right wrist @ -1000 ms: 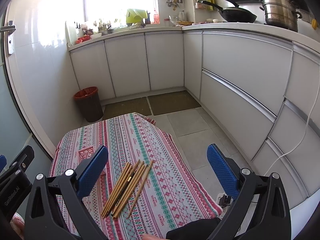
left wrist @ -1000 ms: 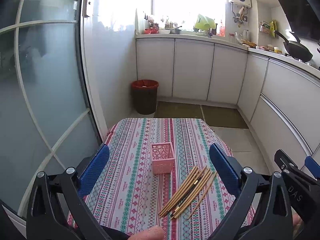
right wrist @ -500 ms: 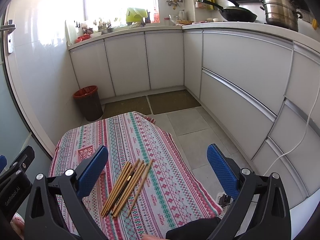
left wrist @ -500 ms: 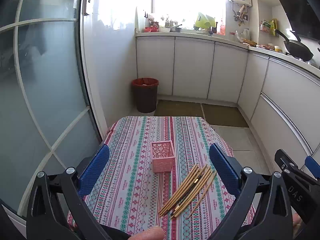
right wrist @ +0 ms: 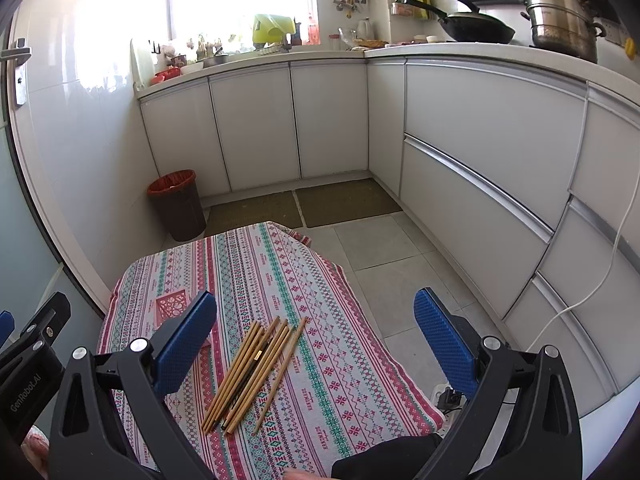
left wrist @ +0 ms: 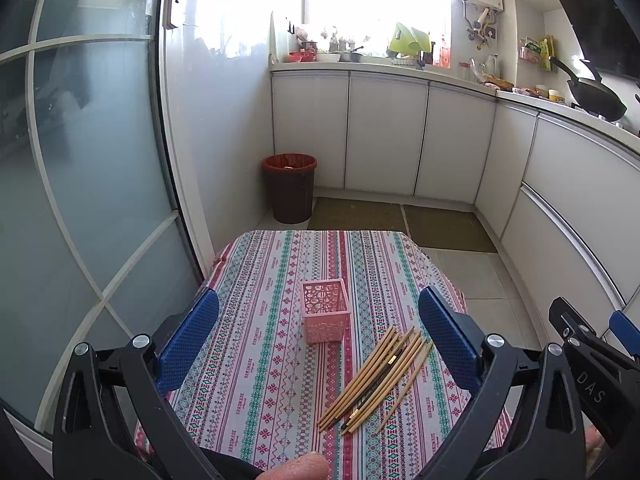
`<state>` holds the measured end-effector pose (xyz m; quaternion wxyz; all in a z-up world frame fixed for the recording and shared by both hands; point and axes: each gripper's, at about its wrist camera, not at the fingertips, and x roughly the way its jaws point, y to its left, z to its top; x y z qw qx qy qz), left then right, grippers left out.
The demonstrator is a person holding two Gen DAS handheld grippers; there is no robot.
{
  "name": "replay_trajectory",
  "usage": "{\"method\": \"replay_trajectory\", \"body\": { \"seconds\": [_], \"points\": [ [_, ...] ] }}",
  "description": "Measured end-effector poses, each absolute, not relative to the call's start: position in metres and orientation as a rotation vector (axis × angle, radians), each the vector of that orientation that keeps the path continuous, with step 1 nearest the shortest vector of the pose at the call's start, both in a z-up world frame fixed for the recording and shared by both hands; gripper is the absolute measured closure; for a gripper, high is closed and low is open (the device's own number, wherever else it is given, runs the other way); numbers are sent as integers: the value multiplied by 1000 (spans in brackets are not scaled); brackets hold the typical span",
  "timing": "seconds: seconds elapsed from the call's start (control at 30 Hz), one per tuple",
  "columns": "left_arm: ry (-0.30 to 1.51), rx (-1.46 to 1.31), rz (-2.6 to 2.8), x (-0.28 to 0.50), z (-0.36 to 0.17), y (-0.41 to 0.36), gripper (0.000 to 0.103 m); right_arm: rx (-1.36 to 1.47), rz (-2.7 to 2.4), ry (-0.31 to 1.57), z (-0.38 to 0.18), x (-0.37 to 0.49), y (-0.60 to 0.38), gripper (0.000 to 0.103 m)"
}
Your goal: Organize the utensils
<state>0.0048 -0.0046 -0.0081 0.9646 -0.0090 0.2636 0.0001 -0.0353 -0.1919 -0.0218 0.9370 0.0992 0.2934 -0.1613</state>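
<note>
"DAS" on right claw [left wrist: 592,388], "GenRobot.AI" on left claw [right wrist: 24,394], "HANDMADE" along tablecloth [right wrist: 320,360]

Only the pink basket [left wrist: 324,312] stands beside the chopsticks [left wrist: 376,376].

Black grippers, blue textured pads [left wrist: 188,340]

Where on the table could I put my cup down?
Free cloth lies left of the pink basket, toward the glass door, and behind the basket up to the table's far edge. It is crowded on the near right, where the chopsticks lie fanned out beside the basket.
</note>
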Motion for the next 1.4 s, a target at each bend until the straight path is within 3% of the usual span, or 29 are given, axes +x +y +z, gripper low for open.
{"method": "replay_trajectory", "body": {
  "seconds": [0.37,0.53,0.7,0.8,1.07,1.13,1.2,1.4],
  "points": [
    [604,-74,-17,16,-13,-2,7,209,-335,626,-26,-29,-196,7],
    [628,-116,-113,37,-13,-3,7,410,-262,670,-50,-14,-232,7],
    [623,-146,-435,75,-10,-35,7,802,-200,729,-127,11,-301,7],
    [836,17,-535,117,-49,-86,7,887,-208,793,-175,23,-323,7],
    [1214,22,-560,199,-150,-138,9,1216,-182,1013,-299,35,-362,7],
    [1274,64,-552,213,-171,-152,19,1362,-108,1031,-316,38,-367,7],
    [1326,165,-558,228,-200,-169,55,1390,-109,1028,-322,39,-372,7],
    [1342,338,-534,252,-244,-193,72,1393,-112,1045,-330,47,-372,7]
  ]
}}
